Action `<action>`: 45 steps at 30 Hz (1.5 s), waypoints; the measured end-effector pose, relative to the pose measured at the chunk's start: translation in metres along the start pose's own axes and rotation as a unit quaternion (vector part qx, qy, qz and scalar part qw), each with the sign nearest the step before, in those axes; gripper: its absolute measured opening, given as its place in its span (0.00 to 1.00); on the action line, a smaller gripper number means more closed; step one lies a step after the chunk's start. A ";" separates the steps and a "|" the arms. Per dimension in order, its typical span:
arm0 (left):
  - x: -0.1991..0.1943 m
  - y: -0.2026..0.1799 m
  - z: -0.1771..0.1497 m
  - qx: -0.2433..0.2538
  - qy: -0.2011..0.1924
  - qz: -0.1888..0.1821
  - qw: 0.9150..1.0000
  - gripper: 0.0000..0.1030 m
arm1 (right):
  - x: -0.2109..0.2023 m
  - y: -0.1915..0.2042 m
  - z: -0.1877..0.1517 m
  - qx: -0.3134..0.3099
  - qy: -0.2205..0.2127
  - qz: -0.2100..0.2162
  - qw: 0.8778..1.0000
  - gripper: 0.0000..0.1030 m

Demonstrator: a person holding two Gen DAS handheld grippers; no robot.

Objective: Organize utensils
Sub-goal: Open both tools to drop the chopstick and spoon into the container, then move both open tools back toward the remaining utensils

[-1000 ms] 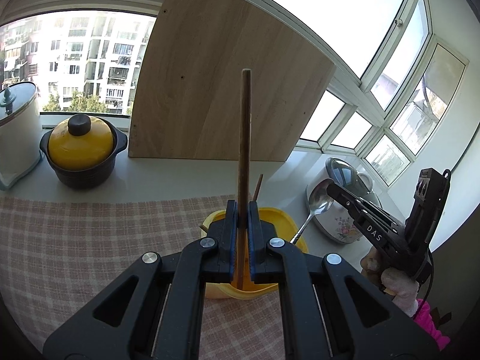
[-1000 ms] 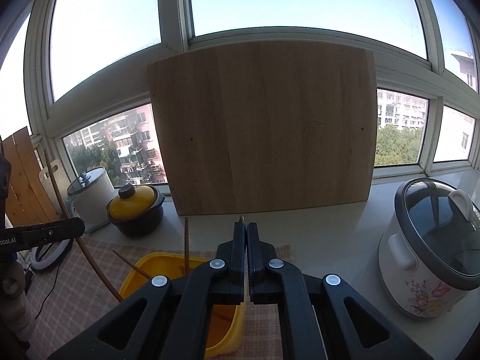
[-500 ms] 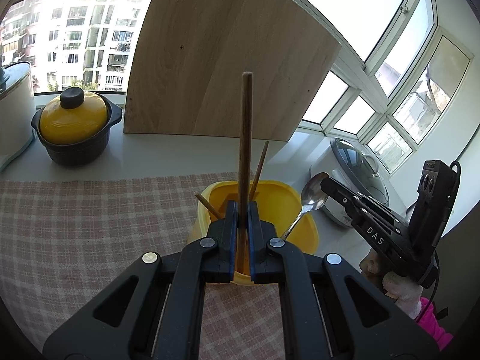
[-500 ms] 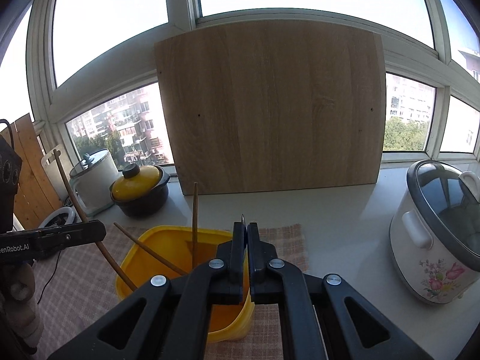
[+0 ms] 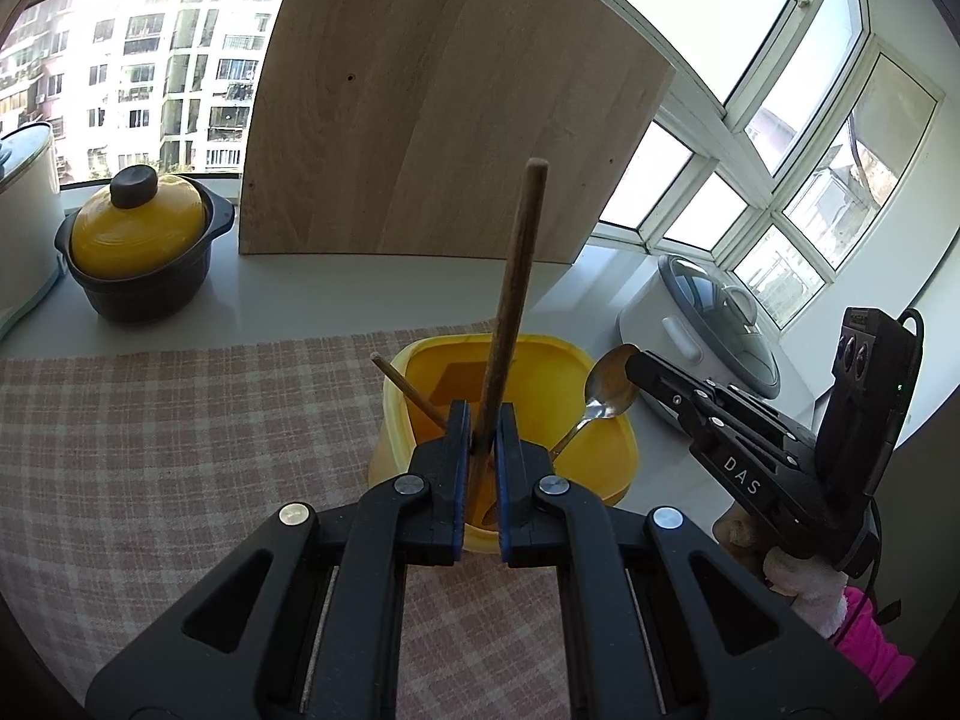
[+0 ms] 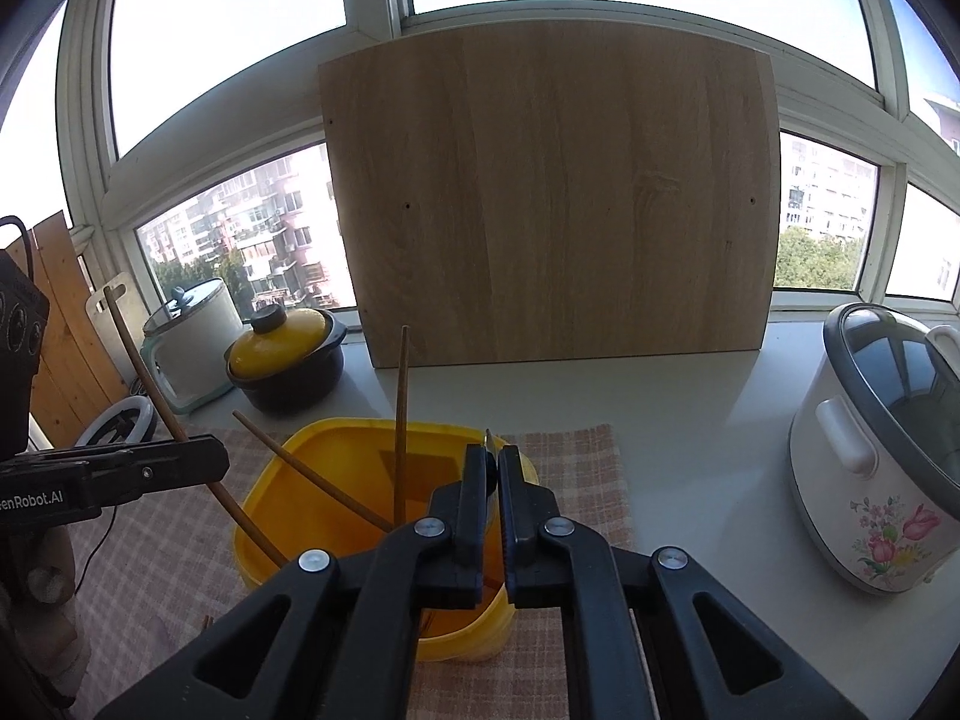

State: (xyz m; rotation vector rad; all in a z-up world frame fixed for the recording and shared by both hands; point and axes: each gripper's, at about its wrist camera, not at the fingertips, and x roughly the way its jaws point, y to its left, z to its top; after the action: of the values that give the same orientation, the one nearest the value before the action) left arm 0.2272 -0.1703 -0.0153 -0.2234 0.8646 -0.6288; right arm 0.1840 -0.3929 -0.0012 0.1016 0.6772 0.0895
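Your left tool [image 5: 481, 420] pinches a chopstick [image 5: 511, 300] over the yellow tub [image 5: 600, 468] | right tool [image 6: 492, 465] clamps a spoon [image 5: 606, 387] | spoon handle mostly hidden.

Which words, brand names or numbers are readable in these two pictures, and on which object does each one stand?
"DAS": white letters on the side of the right gripper, seen in the left wrist view.
"enRobot.AI": white letters on the side of the left gripper, seen in the right wrist view; the beginning is cut off by the picture edge.
The rice cooker carries only a flower picture, no text.
No other readable text.
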 end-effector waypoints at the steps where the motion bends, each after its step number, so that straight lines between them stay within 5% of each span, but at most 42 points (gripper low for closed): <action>1: 0.000 0.000 0.000 0.001 0.000 0.000 1.000 0.04 | -0.001 0.000 0.000 0.000 -0.001 0.000 1.000 0.05; 4: -0.003 -0.001 -0.001 0.004 0.000 0.001 1.000 0.12 | -0.007 0.001 0.000 0.001 -0.010 0.000 1.000 0.25; 8: -0.011 0.001 -0.002 0.003 -0.009 0.005 1.000 0.26 | -0.015 0.003 0.000 -0.001 -0.014 -0.002 1.000 0.27; 19: -0.045 0.015 -0.014 -0.003 -0.029 0.019 0.999 0.26 | -0.037 0.011 -0.011 0.004 -0.017 0.005 1.000 0.39; 32: -0.109 0.069 -0.056 -0.035 -0.041 0.070 0.996 0.26 | -0.063 0.037 -0.042 0.001 0.007 0.068 0.998 0.56; 45: -0.136 0.122 -0.125 -0.099 -0.004 0.119 0.988 0.26 | -0.038 0.094 -0.075 -0.042 0.073 0.134 0.987 0.56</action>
State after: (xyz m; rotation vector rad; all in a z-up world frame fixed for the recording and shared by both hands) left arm 0.1175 0.0164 -0.0601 -0.2968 0.9312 -0.3185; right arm 0.1028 -0.2997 -0.0246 0.1063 0.8023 0.3872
